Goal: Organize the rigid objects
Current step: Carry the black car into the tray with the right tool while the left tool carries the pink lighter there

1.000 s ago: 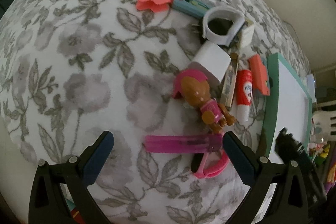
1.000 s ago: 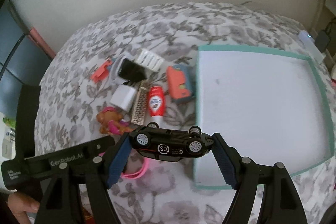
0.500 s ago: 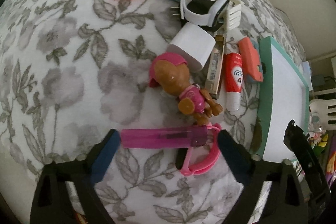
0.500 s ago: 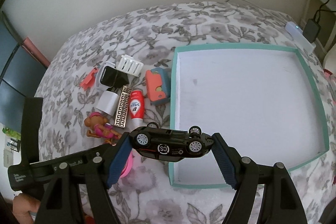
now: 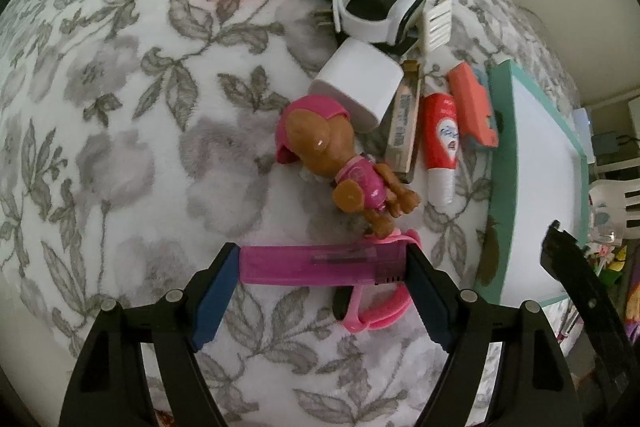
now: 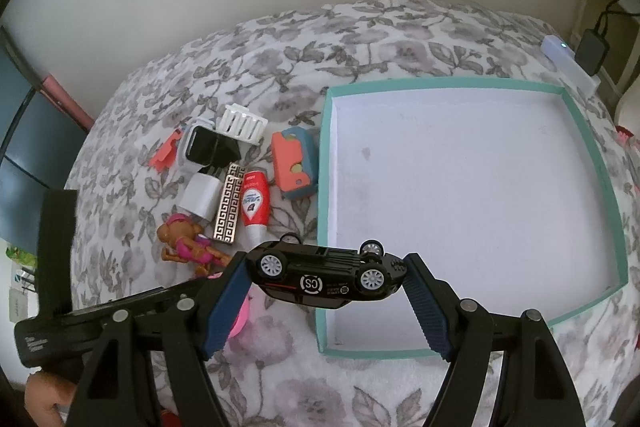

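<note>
Low in the left wrist view: left gripper just closing end to end on the pink lighter, long axis straight across between the pads, flat on the floral cover. Low in the right wrist view: right gripper clamped on the upturned black toy car. Farther right: empty teal box, nearer this hand.

Bare tray floor wide open — toy clutter crowding its left rim.
</note>
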The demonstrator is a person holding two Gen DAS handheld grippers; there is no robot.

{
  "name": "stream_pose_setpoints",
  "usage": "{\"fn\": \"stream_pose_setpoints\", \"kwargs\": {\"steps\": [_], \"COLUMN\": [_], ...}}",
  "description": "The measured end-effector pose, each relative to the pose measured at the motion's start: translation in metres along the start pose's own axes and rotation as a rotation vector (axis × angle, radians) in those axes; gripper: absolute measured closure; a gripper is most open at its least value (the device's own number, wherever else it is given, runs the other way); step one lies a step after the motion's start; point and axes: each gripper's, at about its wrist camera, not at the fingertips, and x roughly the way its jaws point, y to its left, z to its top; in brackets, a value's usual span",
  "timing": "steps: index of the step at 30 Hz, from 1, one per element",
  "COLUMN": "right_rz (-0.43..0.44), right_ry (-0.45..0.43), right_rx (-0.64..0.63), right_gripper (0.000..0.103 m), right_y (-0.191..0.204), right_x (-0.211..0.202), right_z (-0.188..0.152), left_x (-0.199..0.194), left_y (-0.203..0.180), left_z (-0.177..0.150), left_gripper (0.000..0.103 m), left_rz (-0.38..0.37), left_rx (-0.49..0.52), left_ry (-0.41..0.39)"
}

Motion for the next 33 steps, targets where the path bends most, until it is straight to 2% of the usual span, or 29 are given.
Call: {"fn": "stream_pose_setpoints", "kwargs": {"steps": [6,12,16,23,28,33], "right_rz": [-0.032,-0.098,-0.156,-0.325,-0.344,-0.381], "right_ry": [-0.003,-0.016,-0.041,-0.070,-0.068,-0.059], "right_rx": [0.046,0.118,0.185,0.262,0.345,0.344], "right_gripper": [0.024,0.024,0.024,0.024,0.024,0.024], "right_y": [-0.018,-0.053,-0.084,-0.138,-0.172,-0.182], "right_x": [0.003,0.003,-0.001,-0.005,-0.006,-0.003], "right_z": [0.004,0.010,0.013,0.015,0.015,0.013], "left_x": [-0.028,-0.043,-0.039,-0.028,-0.011,0.007], "left_y": [-0.012,-0.052,-0.088,-0.146,-0.181,-0.205], "left_z": [-0.003,0.000,0.006,0.009,0.013,0.015], "left_gripper": [0.021,0.021,0.021,0.021,0.021,0.021], "left_rz": [-0.003,0.009,0.033,0.048,0.052,0.057], "left_rx": [0.049,0.162,0.245,0.367,0.410,0.436], "left_ry": [-0.079,-0.133,-0.135,-0.154,-0.160,-0.151]}}
